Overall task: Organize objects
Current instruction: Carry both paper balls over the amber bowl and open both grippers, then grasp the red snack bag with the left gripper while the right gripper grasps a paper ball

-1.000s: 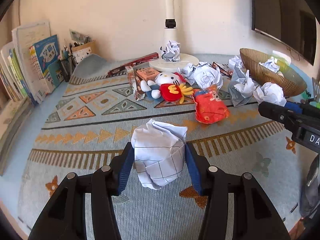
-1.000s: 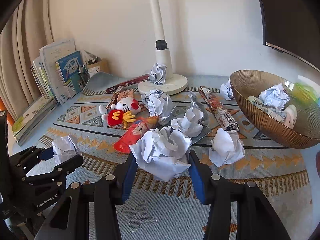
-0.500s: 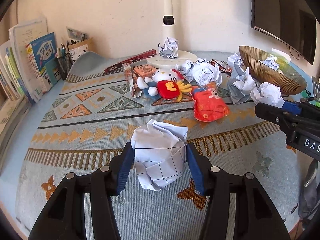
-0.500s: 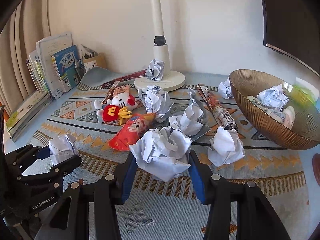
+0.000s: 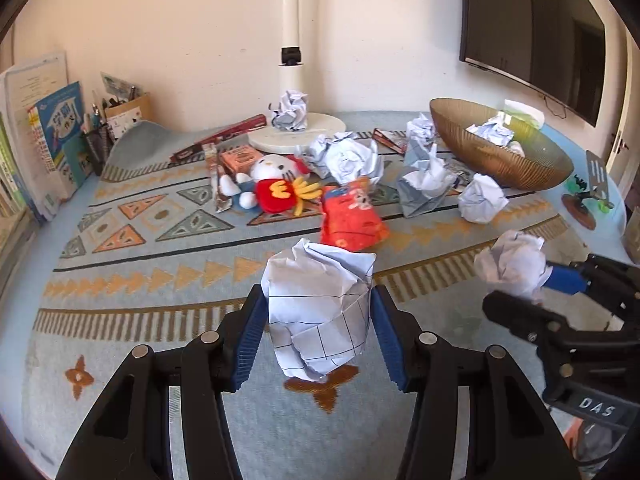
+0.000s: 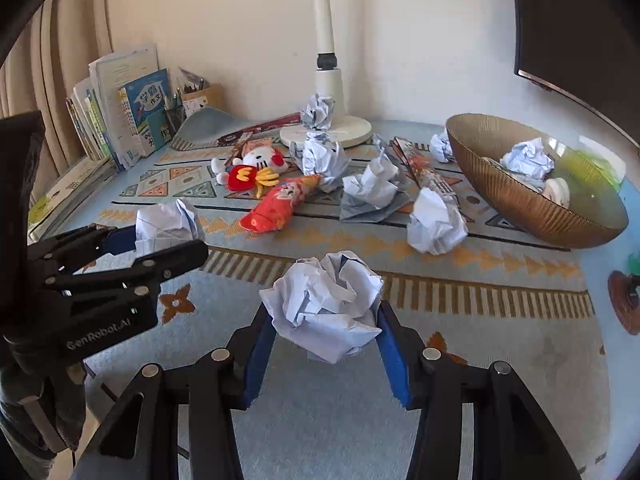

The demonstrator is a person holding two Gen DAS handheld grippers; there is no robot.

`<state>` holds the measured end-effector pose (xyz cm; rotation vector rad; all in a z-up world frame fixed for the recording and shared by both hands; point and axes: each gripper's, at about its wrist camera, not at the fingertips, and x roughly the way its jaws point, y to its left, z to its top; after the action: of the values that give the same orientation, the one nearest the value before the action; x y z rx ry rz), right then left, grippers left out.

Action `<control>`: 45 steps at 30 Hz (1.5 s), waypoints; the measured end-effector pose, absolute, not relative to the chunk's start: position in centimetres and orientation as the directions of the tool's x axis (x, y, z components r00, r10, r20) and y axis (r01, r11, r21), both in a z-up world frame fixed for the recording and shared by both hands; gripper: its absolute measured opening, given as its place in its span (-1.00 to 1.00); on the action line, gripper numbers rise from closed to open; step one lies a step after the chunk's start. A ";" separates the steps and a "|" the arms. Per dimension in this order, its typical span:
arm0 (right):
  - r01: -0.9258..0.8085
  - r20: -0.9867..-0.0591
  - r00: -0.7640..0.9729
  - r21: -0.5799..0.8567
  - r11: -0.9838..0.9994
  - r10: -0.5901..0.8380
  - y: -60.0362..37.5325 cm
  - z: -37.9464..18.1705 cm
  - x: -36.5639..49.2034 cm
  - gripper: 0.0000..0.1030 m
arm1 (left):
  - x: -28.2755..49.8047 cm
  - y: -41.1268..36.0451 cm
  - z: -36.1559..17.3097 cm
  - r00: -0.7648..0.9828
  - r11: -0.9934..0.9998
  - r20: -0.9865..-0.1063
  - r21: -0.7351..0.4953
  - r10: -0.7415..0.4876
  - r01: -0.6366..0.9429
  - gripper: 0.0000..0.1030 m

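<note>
Your two crumpled paper balls are both off the rug: the grid-lined paper ball [image 5: 320, 312] sits pinched between the blue pads of your left gripper [image 5: 318, 334], and the plain white paper ball [image 6: 326, 300] is clamped the same way in your right gripper [image 6: 324, 340]. Each pair of jaws stands partway closed, pressed against the sides of its wad, with the paper bulging above and below the pads. From your left wrist view you see the right gripper off to the right, its paper wad poking out past the fingers; from your right wrist view the left gripper sits off to the left with its wad likewise held. Beyond them, to the right, the ribbed amber bowl [image 6: 532, 204] rests on the patterned rug [image 6: 480, 308] and already holds a crumpled paper ball [image 6: 528, 160], a small round white item and something green that is too blurred to name. Just outside the bowl's left rim, more paper wads lie loose on the rug, one [image 6: 436, 220] near the bowl's base. Farther left lie a red snack packet [image 6: 280, 208] and a Hello Kitty plush [image 6: 252, 170], with a white lamp base [image 6: 344, 132] behind them carrying another wad. Books [image 6: 132, 104] and a pen holder [image 5: 98, 146] stand against the wall at the far left.
</note>
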<state>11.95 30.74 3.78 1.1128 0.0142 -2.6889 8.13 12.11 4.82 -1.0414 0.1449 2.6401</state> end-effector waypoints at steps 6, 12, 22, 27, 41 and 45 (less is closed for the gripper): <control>0.063 -0.573 -0.815 0.063 -0.996 -0.088 39.1 11.8 11.5 -0.06 | 5.4 18.5 10.5 -0.668 -0.885 -0.630 -0.067 0.395 -0.460 -0.04; -0.234 -0.603 -0.778 0.017 -0.972 0.177 45.9 13.3 6.6 -0.05 | -0.8 26.8 15.2 -0.571 -0.791 -0.627 -0.122 0.530 -0.600 -0.04; -0.281 -0.610 -0.764 0.021 -0.959 0.211 49.9 13.0 1.5 0.57 | -5.6 34.1 13.3 -0.545 -0.773 -0.628 -0.149 0.555 -0.616 0.36; -0.250 -0.627 -0.770 0.119 -0.961 0.123 50.4 11.6 4.9 0.58 | -6.9 30.1 12.9 -0.491 -0.775 -0.640 -0.281 0.591 -0.566 0.58; 0.052 -0.659 -0.740 0.142 -0.988 -0.134 36.5 5.1 7.8 0.78 | 1.9 6.4 8.6 -0.664 -0.919 -0.638 -0.313 0.390 -0.239 0.65; 0.065 -0.704 -0.702 0.080 -0.995 -0.103 35.1 2.8 5.6 0.78 | 1.6 2.8 4.9 -0.687 -0.978 -0.698 -0.189 0.199 -0.091 0.65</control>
<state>5.59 35.09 2.85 1.1697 -0.0751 -2.8165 1.57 2.83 4.90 -1.1589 -0.2078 2.7406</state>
